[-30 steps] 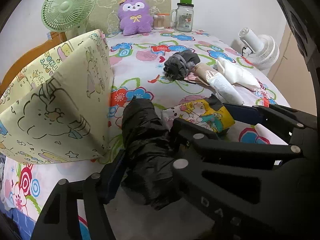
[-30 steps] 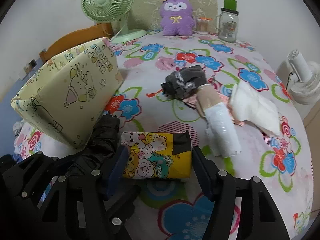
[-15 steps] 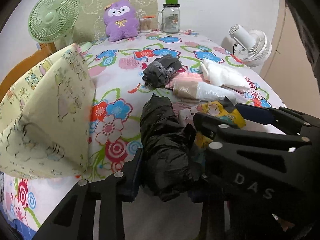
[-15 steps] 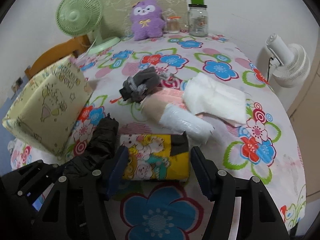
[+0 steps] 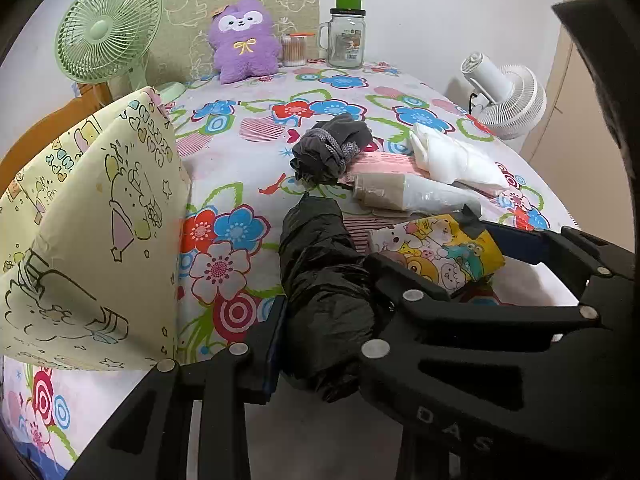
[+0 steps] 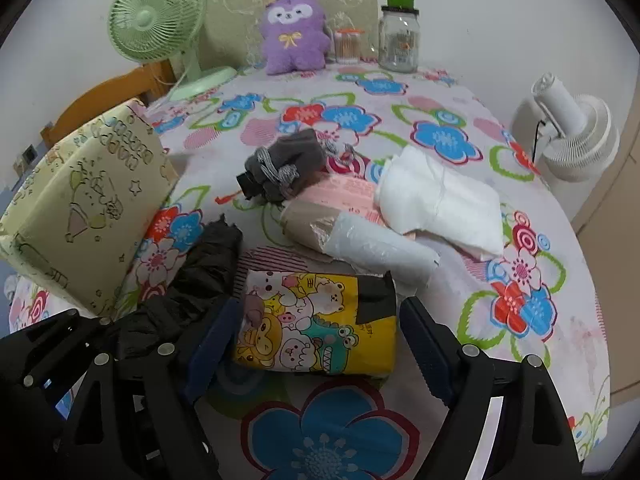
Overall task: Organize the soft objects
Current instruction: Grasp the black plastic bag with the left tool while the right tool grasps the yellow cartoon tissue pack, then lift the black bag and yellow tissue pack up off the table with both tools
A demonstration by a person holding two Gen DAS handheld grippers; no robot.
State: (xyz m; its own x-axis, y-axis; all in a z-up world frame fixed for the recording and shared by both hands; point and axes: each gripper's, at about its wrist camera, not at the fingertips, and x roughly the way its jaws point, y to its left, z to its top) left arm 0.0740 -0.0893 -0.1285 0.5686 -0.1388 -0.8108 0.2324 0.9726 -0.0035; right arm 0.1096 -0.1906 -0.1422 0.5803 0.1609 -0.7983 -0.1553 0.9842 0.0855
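Looking along your left tongs (image 5: 320, 320), you see them clamped on the black plastic bundle (image 5: 320, 280), though its lower end is hidden behind the tong frame. Your right tongs (image 6: 316, 336) straddle the yellow cartoon pack (image 6: 316, 328); their jaws are opening, and the right pad stands clear of the pack, while the left pad sits so close that contact is hard to judge. Both tongs point steeply down at the flowered worktop (image 6: 440, 136). Just beyond lie a rolled beige-and-white bag (image 6: 352, 236), a white folded cloth (image 6: 440, 200) and a grey sock bundle (image 6: 284, 164). The pale yellow fabric box (image 5: 88, 232) stands left of the black bundle, its near corner cut off by the frame edge.
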